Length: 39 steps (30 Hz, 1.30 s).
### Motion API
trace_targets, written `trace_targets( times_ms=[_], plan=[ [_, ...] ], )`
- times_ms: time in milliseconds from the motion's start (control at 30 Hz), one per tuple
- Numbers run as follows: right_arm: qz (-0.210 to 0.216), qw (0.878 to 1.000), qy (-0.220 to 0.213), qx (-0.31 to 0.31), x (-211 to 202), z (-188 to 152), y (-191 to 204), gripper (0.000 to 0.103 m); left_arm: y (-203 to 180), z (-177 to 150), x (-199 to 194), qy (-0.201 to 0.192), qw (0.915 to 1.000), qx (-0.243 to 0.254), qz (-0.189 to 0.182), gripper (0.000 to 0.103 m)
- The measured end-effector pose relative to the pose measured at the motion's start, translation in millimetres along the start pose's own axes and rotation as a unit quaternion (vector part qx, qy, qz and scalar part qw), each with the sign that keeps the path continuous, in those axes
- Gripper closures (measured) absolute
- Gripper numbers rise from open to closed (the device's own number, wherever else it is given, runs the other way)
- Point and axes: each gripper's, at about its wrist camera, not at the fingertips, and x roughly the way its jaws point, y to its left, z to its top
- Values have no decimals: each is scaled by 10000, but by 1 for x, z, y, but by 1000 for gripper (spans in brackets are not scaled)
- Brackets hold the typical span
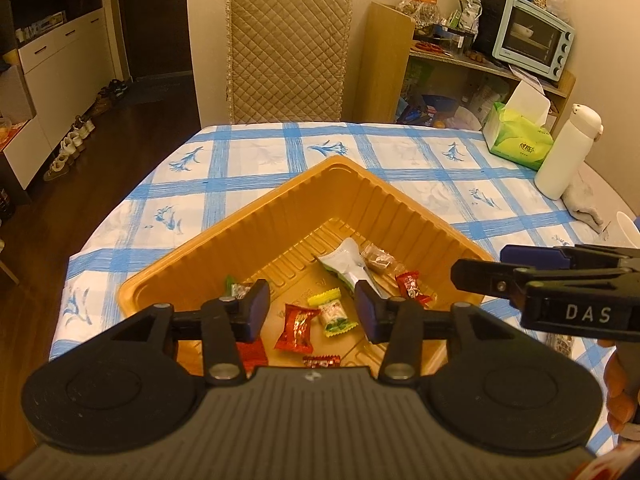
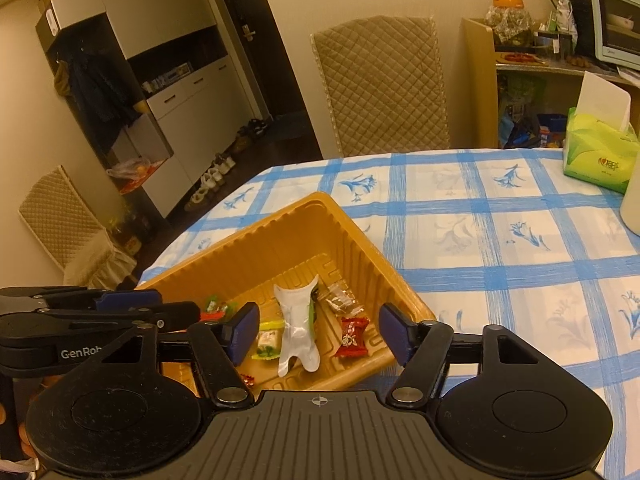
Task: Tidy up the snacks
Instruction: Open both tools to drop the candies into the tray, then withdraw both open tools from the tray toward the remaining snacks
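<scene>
Near the bench's front left corner sits a gold plastic tray [image 1: 224,240], and nearly all the snacks in view already lie inside it. A red candy [image 1: 295,327] and a yellow-green candy [image 1: 332,312] rest by the tray's near wall. A white-and-green pouch [image 1: 349,266], a clear-wrapped brown sweet [image 1: 378,259] and a second red candy [image 1: 412,288] lie toward its right side. A green-wrapped sweet [image 1: 236,289] lies toward its left side.

Both tongs hang above the tray. The left tongs [image 1: 309,312] stand parted with nothing between the pads. The right tongs [image 2: 318,334] stand wider apart and are also empty.

Judging from this, the gathering looks almost done. One wrapped item may remain on the cloth below the right tongs, by the front edge; it is too hidden to be sure.

The bench wears a white cloth [image 2: 500,248] with blue checks. A tissue box [image 1: 520,140] and a white bottle [image 1: 564,152] stand by its far right edge. Beyond are a quilted chair [image 1: 286,52], a shelf with a small blue oven [image 1: 534,36], and shoes along a dark floor.
</scene>
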Motion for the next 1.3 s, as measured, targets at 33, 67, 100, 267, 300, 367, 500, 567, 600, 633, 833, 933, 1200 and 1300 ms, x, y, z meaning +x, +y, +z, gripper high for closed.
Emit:
trace_targets(
  times_ms=[33, 67, 100, 267, 300, 367, 500, 567, 600, 633, 833, 933, 1200, 1300],
  plan=[
    [0, 10000, -23, 1, -4, -1, 1, 33, 1, -2, -4, -7, 10000, -22, 5, 56],
    [3, 10000, -45, 5, -7, -3, 2, 32, 1, -3, -8, -20, 10000, -41, -1, 55],
    [9, 10000, -66, 12, -10, -4, 2, 31, 2, -5, -11, -34, 10000, -53, -10, 54],
    [54, 9998, -160, 52, -30, -12, 7, 26, 1, -17, -33, -92, 9999, -69, -20, 50],
    [60, 9998, -175, 57, -35, -14, 7, 26, 0, -19, -38, -97, 9999, -74, -21, 49],
    [69, 9997, -205, 78, -43, -18, 9, 25, -1, -25, -46, -110, 9999, -100, -41, 48],
    [86, 9997, -232, 82, -60, -29, 12, 23, -5, -37, -63, -131, 9998, -121, -56, 45],
    [78, 9996, -245, 96, -69, -34, 13, 23, -8, -43, -70, -127, 9998, -108, -68, 45],
    [84, 9996, -247, 115, -73, -37, 13, 22, -9, -46, -74, -124, 9998, -102, -73, 45],
    [93, 9996, -248, 138, -76, -40, 12, 22, -11, -49, -77, -122, 9999, -93, -78, 45],
    [64, 9996, -192, 218, -97, -57, 5, 22, -20, -70, -91, 1, 9999, -99, -118, 45],
    [22, 9996, -150, 252, -106, -67, 0, 22, -27, -81, -95, 64, 9999, -66, -145, 44],
    [-130, 9993, 49, 359, -125, -94, -17, 22, -46, -109, -99, 326, 9992, -26, -226, 44],
    [-166, 9989, 135, 418, -130, -103, -23, 22, -53, -118, -100, 437, 9987, -14, -267, 44]
  ],
)
